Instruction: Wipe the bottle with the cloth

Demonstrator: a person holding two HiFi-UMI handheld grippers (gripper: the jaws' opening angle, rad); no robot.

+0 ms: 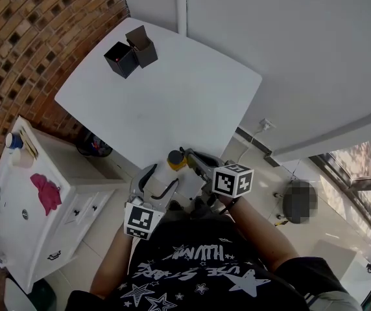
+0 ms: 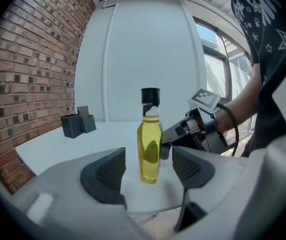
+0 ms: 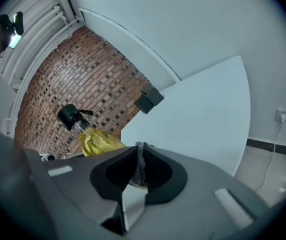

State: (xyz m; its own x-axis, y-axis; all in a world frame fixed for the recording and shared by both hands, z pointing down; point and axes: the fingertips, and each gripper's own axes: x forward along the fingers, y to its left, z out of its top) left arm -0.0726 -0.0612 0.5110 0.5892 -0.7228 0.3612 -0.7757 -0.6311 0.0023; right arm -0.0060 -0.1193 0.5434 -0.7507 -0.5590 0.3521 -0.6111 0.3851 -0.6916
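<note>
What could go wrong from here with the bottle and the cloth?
1. The bottle stands near the edge of the table, between the pads of the left claw, which are apart and not pressing on it; a wiping push could tip it or send it off the edge.
2. The right claw is shut on only a thin sliver of cloth, which might slip out during the wipe.
</note>
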